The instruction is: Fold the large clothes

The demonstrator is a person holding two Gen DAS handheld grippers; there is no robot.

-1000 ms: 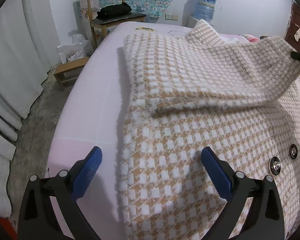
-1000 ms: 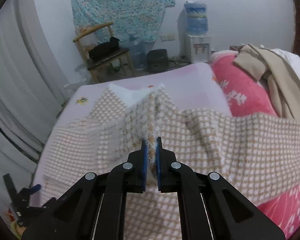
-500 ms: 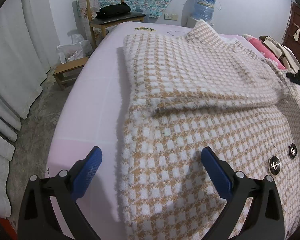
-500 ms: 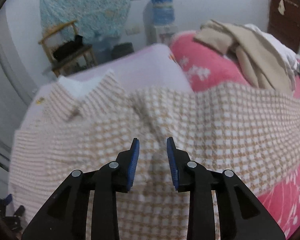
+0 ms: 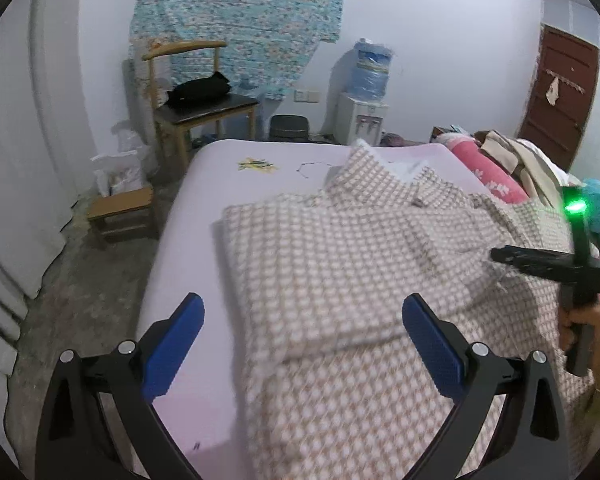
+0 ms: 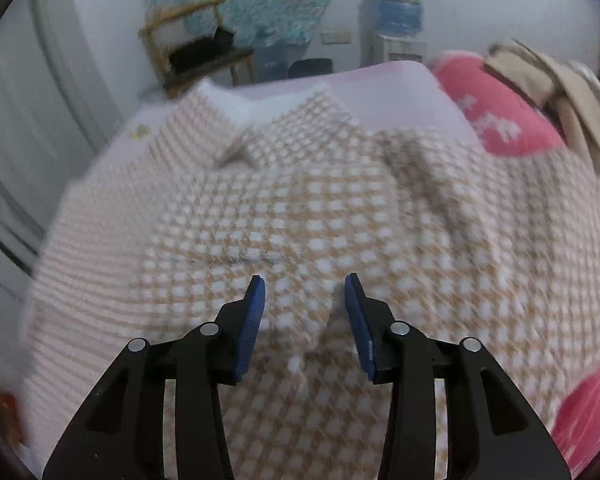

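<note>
The checked coat point(image 5: 340, 264) lies spread on the bed point(image 5: 188, 248), one sleeve folded across its chest. My right tongs point(image 6: 305, 304) have just been opening and hold nothing; my left tongs point(image 5: 302, 332) gape empty over its near edge. I should clear both before regripping, so the fold stays flat.

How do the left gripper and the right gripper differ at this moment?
The left gripper stands wide open; the right gripper stands narrower, its jaws having just been opening. The left straddles the checked coat's left edge over the bed; the right is over the coat's middle. Both have blue pads and hold nothing.
</note>
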